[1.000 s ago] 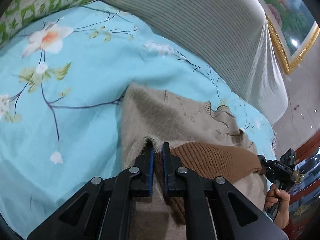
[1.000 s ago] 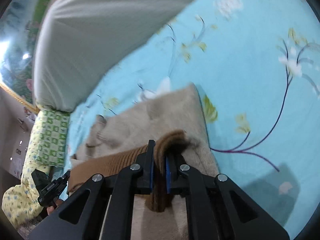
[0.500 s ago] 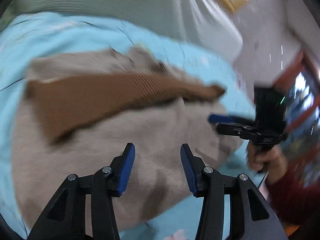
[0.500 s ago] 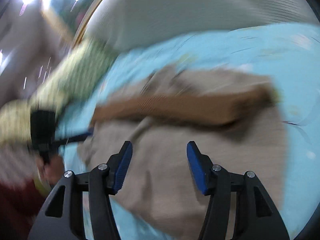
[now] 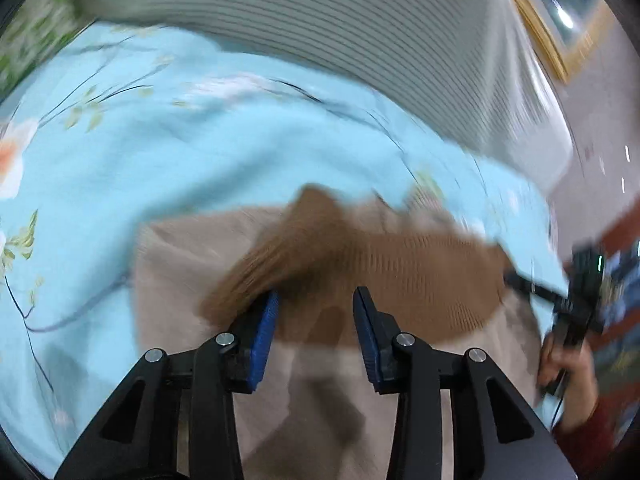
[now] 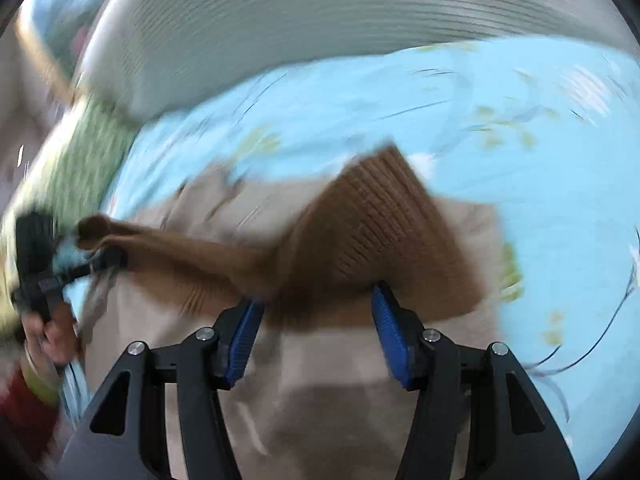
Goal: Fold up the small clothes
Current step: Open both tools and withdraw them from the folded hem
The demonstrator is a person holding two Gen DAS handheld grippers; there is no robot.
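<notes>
A beige knit sweater with a brown ribbed hem band lies folded on the blue floral bedsheet. My left gripper is open, its blue pads on either side of the brown band's near edge. In the right wrist view the same sweater and brown band show. My right gripper is open over the band's near edge. Each view shows the other gripper at the far end of the band: the right one, the left one. Both views are motion-blurred.
A grey striped pillow or headboard cushion lies beyond the sheet. A green checked pillow sits at the left in the right wrist view. A gold-framed picture hangs on the wall.
Both grippers let go of the brown band and opened. They pulled back, then swung towards the band's near edge again.
</notes>
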